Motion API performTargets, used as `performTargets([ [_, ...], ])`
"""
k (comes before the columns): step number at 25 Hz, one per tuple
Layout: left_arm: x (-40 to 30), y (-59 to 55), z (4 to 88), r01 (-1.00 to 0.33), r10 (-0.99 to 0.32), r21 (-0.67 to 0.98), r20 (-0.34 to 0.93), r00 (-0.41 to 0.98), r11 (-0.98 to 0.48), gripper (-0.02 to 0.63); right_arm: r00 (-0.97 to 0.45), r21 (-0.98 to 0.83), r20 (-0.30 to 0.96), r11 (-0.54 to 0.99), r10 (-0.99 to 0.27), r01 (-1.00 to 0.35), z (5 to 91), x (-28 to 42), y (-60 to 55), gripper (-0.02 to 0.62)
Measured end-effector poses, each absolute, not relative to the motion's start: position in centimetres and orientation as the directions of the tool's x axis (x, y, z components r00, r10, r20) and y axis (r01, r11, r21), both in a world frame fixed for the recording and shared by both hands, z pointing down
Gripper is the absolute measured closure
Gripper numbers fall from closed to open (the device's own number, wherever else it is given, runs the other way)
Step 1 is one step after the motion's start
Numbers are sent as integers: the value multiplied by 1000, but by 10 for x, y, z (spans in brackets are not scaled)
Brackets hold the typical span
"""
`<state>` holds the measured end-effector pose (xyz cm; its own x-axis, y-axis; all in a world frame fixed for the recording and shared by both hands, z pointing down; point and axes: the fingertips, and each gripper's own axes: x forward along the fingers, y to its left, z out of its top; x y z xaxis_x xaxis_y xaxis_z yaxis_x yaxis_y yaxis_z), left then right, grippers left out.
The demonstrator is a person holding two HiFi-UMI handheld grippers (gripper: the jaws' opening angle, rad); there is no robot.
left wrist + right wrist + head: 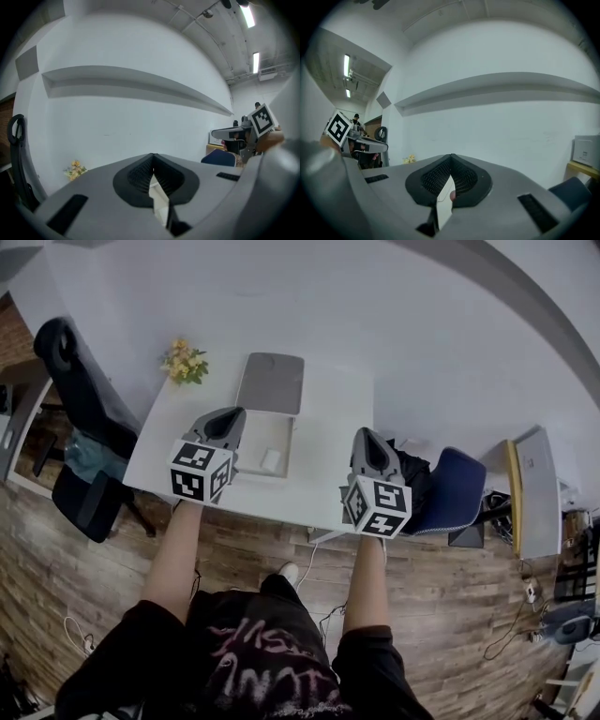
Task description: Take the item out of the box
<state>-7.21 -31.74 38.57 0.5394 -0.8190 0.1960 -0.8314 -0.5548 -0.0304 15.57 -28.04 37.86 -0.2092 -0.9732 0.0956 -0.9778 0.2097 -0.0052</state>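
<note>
**Coach:** Your left gripper (233,415) has its jaws pressed together with nothing between them; in the left gripper view the ribbed pads (138,176) meet at the tip; it hovers at the left edge of the box (255,451).

**Spotter:** Your right gripper (365,435) is the same; jaws together, empty; it hangs over the right part of the table (319,427), apart from the box.

**Coach:** The box is already open; its lid (270,382) lies flat behind it, toward the wall; the item (271,460), a small white block, lies inside near the right side; neither of your grippers touches it.

**Spotter:** So I judge you're at the approach; the reach in has not begun, and nothing is out of the box yet.

**Coach:** Next you'll need to part one pair of jaws before going down; the left looks nearer; tip it downward, since both grippers point toward the wall rather than into the box; set the pads either side of the block and close.

**Spotter:** The box walls look low, so a straight lift should clear them; you could steady the rim with the right gripper if the box wants to rise too; the flowers (185,363) at the far left corner are well out of your way.
</note>
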Motion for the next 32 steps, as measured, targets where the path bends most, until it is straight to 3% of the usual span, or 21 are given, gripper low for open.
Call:
performTargets([
  [14, -47, -359, 371, -874, -869, -90, 199, 453, -477, 606, -294, -12, 106, 295, -950, -955, 378, 186, -345, 584],
  [28, -53, -383, 377, -837, -829, -61, 199, 523, -543, 604, -224, 8, 101, 226, -969, -974, 369, 176, -358, 584],
  [32, -53, -386, 380, -829, -821, -66, 200, 535, -556, 544, -215, 8, 111, 217, -970, -976, 373, 171, -358, 584],
])
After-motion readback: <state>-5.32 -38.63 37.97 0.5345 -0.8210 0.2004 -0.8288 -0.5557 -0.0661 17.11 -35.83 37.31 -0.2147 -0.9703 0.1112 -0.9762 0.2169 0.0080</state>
